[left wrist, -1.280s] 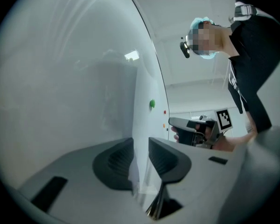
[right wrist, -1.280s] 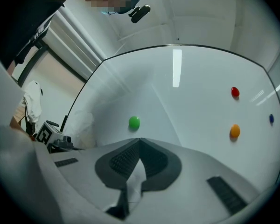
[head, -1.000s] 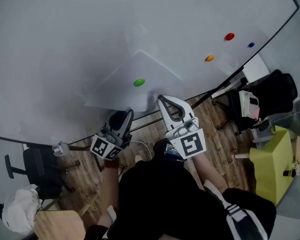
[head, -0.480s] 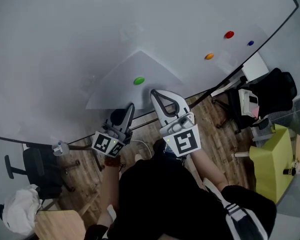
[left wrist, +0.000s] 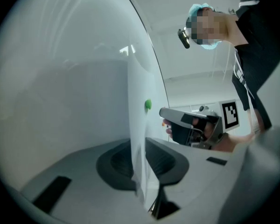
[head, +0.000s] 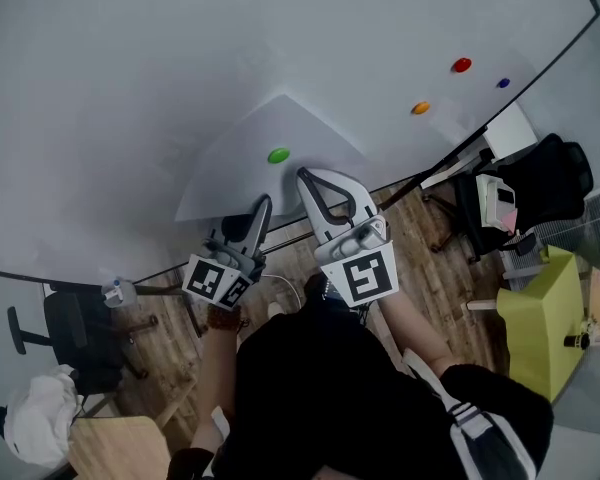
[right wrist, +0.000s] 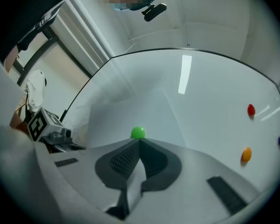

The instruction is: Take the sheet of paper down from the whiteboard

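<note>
- Since a second ago, the right gripper [head: 308, 183] has been moving up and to the left, and it is now pressing close under the green magnet [head: 278, 155]. The left gripper [head: 260, 213] has been rising a little beside it.
- The sheet of paper [head: 280, 128] is hanging on the whiteboard [head: 130, 68], white on white. It is lying aslant with one corner pointing up, pinned near its lower part by the green magnet alone.
- The left gripper [left wrist: 141, 148] is pinching the sheet [left wrist: 140, 87] with its jaws drawn together, and the paper is running up between the pads almost edge-on.
- The right gripper [right wrist: 138, 146] is likewise clamping with its jaws closed, and a small flap of the sheet [right wrist: 126, 111] is sitting between the pads just below the magnet [right wrist: 138, 132].
- A red magnet [head: 461, 65], an orange magnet [head: 420, 108] and a blue magnet [head: 502, 83] are sitting well apart from the sheet, to the right.
- In the head view, both grippers are covering the sheet's lower edge, and its left border is fading into the board.
- In the left gripper view, the sheet's face is barely showing.
</note>
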Demonstrator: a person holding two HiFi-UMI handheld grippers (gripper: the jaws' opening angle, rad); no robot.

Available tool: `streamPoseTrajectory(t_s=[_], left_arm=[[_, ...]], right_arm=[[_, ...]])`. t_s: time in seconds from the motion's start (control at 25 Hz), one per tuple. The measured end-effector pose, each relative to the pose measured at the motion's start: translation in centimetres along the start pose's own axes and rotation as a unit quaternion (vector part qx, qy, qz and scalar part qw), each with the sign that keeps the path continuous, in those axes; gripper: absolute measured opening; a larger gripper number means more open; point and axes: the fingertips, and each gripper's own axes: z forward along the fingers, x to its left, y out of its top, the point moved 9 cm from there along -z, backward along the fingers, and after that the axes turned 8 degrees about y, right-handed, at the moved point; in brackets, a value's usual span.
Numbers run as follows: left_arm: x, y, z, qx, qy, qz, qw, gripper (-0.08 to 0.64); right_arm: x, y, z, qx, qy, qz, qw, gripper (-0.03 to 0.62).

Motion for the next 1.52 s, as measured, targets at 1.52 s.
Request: streamPoseTrajectory(t_s=[1.52], left_arm=[[-0.6,0.9,1.0,0.034,0.064,0.027,0.9970,0.015]], right_arm=[[0.8,1.3,2.7,0.051,-0.009,-0.089,0.995,0.155]])
